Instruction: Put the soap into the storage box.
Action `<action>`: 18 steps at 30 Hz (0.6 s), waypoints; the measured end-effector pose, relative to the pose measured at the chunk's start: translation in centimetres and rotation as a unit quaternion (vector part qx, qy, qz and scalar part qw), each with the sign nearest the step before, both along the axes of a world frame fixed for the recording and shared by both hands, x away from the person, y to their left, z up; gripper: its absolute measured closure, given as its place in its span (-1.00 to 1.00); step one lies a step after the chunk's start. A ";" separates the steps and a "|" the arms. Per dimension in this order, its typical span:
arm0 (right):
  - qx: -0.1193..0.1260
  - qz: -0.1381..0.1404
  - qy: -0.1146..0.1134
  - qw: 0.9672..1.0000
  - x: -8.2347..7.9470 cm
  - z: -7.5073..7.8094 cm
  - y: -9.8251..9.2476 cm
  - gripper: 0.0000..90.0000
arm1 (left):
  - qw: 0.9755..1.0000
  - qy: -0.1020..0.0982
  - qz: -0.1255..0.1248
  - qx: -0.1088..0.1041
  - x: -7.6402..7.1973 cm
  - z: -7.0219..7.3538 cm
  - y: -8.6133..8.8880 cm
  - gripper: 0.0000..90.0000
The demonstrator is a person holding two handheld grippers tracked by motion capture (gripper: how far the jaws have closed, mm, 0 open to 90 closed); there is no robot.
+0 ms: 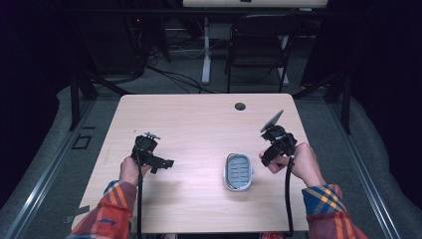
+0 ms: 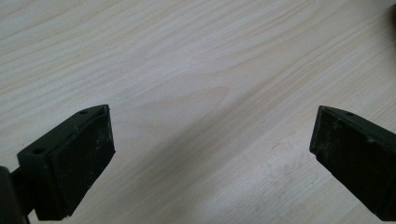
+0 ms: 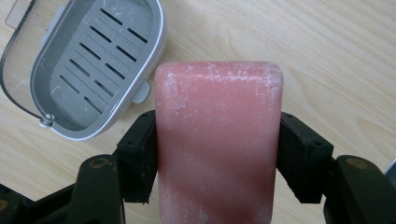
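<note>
While your right gripper (image 3: 218, 154) pinches the pink soap bar (image 3: 218, 140) beside the grey soap dish (image 3: 93, 60), your left gripper (image 2: 210, 149) hovers spread over bare table (image 2: 187, 70).

Pale wood desk (image 1: 199, 119), round cable hole (image 1: 240, 106) near far edge; black folding chair (image 1: 259, 45) beyond, cables on floor.

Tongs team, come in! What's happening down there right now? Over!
Right tongs shut on pink soap bar. Left tongs open over bare table. Soap dish empty, nothing blocking it.
</note>
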State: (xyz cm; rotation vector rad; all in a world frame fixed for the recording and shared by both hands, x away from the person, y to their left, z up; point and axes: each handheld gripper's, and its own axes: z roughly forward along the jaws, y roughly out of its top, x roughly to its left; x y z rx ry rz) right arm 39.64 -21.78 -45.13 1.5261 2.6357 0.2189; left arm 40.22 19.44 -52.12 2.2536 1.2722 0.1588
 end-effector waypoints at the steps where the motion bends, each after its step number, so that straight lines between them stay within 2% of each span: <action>1: 0.000 0.000 0.000 1.000 0.0 0.0 0.0 -0.18 | 1.000 0.000 0.000 0.000 0.0 0.0 0.0 -1.00; 5: 0.000 -0.002 -0.008 1.000 0.0 0.4 0.4 -0.18 | 1.000 0.001 -0.001 0.000 0.0 0.0 0.0 -1.00; 17: -0.007 0.017 -0.002 1.000 0.5 0.9 1.5 -0.18 | 1.000 0.001 -0.002 0.001 0.0 0.0 0.0 -1.00; 18: 0.000 0.014 -0.007 1.000 0.5 0.8 1.9 -0.18 | 1.000 0.001 -0.002 0.000 0.0 0.0 0.0 -1.00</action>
